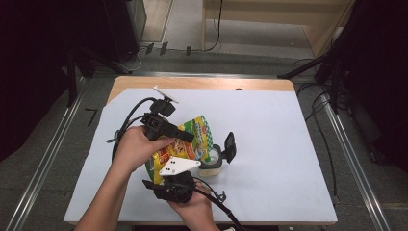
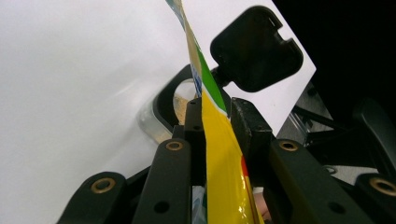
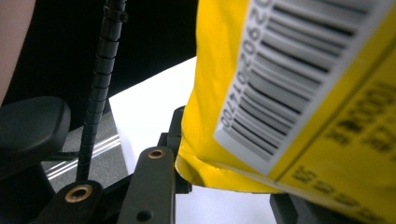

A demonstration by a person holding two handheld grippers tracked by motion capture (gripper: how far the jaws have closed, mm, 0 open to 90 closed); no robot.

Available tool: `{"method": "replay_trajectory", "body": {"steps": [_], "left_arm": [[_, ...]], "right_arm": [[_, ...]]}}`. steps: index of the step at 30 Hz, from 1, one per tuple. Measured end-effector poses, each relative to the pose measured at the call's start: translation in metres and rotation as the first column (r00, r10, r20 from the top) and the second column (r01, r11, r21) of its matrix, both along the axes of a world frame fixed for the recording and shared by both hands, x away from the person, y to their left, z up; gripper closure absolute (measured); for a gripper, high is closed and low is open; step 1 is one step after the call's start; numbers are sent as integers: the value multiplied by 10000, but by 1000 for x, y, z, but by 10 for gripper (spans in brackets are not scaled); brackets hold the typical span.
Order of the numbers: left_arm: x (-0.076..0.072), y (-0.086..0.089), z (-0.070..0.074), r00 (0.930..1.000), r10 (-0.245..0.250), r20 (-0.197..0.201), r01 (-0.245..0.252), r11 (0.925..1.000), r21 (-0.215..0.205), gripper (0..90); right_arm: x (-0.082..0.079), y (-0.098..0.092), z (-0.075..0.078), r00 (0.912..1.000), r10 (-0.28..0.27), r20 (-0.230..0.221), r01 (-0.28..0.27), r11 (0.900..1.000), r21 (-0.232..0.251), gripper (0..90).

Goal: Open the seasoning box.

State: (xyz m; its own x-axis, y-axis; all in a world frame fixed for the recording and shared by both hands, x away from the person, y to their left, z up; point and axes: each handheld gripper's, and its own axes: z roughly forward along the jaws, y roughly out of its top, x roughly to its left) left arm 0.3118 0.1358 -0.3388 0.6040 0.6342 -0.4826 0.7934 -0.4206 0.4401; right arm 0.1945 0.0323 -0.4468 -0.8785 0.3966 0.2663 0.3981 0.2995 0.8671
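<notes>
We hold the yellow snack bag above the open container, the left gripper and the right gripper both pinching its edges, and we judge it light, soft and slippery, best gripped at the sealed seams.

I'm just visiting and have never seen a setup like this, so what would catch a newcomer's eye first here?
First, the bright yellow snack bag near the middle of the white-covered table, held up between two hand-held grippers: the left gripper pinches its edge and the right gripper clamps its lower end. Right beside it, under the bag's tilted top, stands a small clear container with its black lid flipped open.
</notes>
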Motion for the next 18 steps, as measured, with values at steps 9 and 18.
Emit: {"method": "replay_trajectory", "body": {"steps": [9, 18], "left_arm": [[4, 11, 1, 9994, 326, 153, -324, 9994, -109, 775], [9, 10, -2, 9999, 136, -32, -137, 9997, -201, 777]], "right_arm": [[6, 6, 4, 10000, 57, 67, -56, 9997, -231, 696], [4, 7, 6, 9998, -86, 204, 101, 9974, -720, 708]]}}
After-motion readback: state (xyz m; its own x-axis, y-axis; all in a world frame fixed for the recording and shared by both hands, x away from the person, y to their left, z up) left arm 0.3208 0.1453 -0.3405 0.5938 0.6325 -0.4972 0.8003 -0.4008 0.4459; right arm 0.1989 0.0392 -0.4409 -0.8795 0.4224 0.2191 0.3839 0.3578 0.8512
